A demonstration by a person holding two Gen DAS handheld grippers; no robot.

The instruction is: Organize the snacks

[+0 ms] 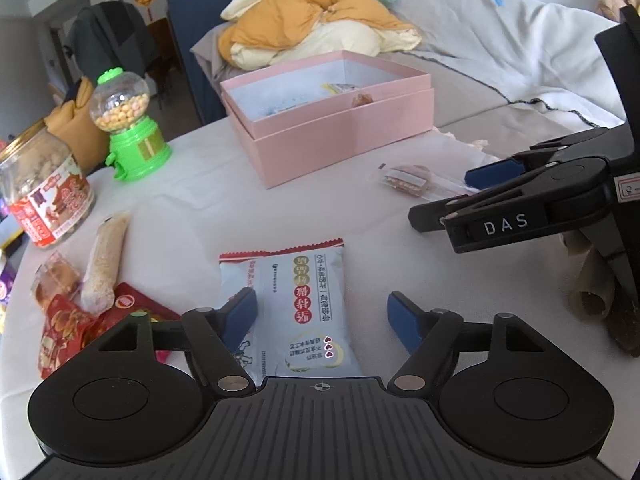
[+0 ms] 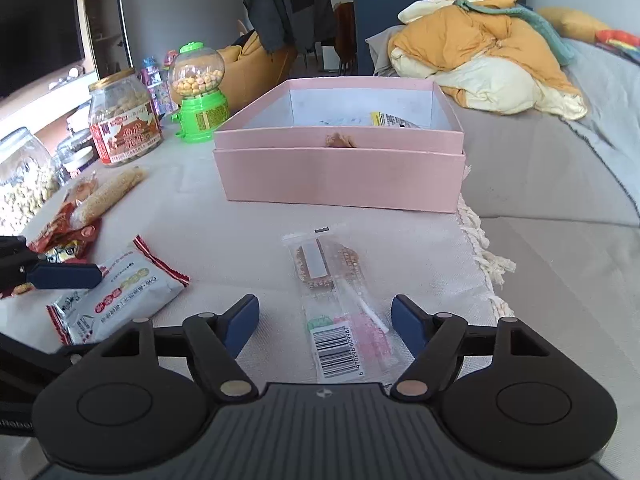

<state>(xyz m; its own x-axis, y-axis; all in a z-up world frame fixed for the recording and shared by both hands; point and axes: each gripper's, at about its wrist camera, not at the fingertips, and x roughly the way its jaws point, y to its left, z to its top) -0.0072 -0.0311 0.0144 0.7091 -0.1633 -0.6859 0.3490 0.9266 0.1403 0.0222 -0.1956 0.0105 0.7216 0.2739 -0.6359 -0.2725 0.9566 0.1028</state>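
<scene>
Both grippers hover low before the pink box (image 2: 340,172), fingers spread wide: the left gripper (image 1: 322,316) nearer its left corner, the right gripper (image 2: 325,320) facing its front wall.

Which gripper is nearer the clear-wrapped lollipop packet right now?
Right. The right gripper straddles the clear-wrapped lollipop packet, open; the left gripper is off to its side, open over the pale blue snack bag.

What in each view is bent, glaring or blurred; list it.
Left wrist view: fisheye bends the pink box and table edge; dark vignetted corners; bright sofa nearly washed out. Right wrist view: same curvature; glare on the clear lollipop wrapper; background shelves soft.
</scene>
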